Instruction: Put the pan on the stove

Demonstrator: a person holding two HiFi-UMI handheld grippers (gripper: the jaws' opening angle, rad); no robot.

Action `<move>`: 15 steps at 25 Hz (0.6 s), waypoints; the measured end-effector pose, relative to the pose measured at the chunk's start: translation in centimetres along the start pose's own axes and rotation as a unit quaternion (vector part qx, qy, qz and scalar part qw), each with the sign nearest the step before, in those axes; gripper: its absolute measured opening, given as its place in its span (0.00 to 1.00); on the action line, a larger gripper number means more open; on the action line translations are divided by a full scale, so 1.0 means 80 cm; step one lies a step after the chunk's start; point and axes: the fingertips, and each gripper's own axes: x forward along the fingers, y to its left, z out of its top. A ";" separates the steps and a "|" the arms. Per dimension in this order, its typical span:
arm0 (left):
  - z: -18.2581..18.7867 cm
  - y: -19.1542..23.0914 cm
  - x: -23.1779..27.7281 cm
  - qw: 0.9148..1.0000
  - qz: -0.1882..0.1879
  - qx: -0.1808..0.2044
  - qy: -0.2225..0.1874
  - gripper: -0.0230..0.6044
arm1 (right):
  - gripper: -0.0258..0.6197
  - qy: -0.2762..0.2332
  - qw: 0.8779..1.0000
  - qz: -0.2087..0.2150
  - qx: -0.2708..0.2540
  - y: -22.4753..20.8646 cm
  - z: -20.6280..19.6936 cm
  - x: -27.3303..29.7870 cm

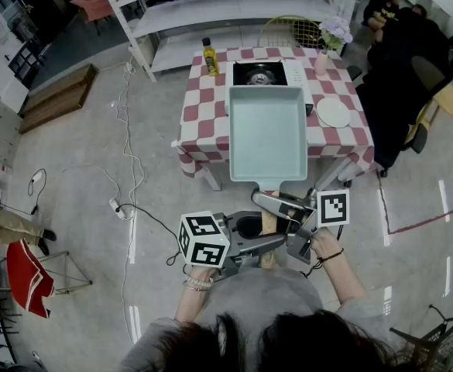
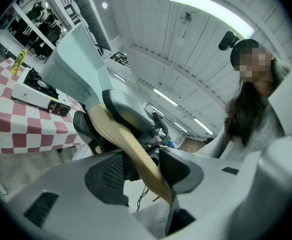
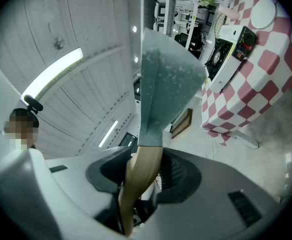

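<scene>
Rect. mint pan point(image 1: 267, 130), wood handle point(image 1: 269, 225)

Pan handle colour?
Light tan wood handle on the pale mint rectangular pan; clearest in the right gripper view.

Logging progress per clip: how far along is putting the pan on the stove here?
Done: left claw and right claw are shut on the wooden handle. In hand: the pale green rectangular pan is held aloft. Left: setting it on the portable stove, its burner bare, on the checkered table.
</scene>
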 end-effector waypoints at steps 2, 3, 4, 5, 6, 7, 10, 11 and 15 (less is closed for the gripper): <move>0.000 0.000 0.001 1.000 0.000 0.000 0.000 0.34 | 0.31 -0.001 1.000 0.002 -0.001 0.002 0.000 0.000; 0.000 -0.001 0.001 1.000 0.001 0.000 0.001 0.34 | 0.31 -0.001 1.000 0.003 -0.001 0.002 0.000 0.000; -0.001 -0.001 0.001 1.000 0.001 0.000 0.001 0.34 | 0.31 -0.001 1.000 0.003 0.000 0.002 0.000 0.000; -0.001 -0.001 0.002 1.000 0.002 0.000 0.001 0.34 | 0.31 0.000 1.000 0.003 0.001 0.002 -0.001 -0.001; -0.002 -0.002 0.002 1.000 0.002 0.000 0.001 0.34 | 0.31 0.000 1.000 0.002 0.001 0.001 -0.002 -0.002; -0.002 -0.002 0.002 1.000 0.003 -0.001 0.001 0.34 | 0.31 0.001 1.000 0.001 0.002 0.001 -0.002 -0.003; -0.004 -0.004 0.003 1.000 0.004 0.000 0.002 0.34 | 0.31 0.002 1.000 0.001 0.001 0.002 -0.004 -0.004; -0.004 -0.004 0.004 1.000 0.005 0.000 0.001 0.34 | 0.31 0.002 1.000 0.001 0.000 0.002 -0.004 -0.005; -0.004 -0.007 0.009 1.000 0.007 0.001 -0.001 0.34 | 0.31 0.005 1.000 0.004 -0.002 0.006 -0.004 -0.009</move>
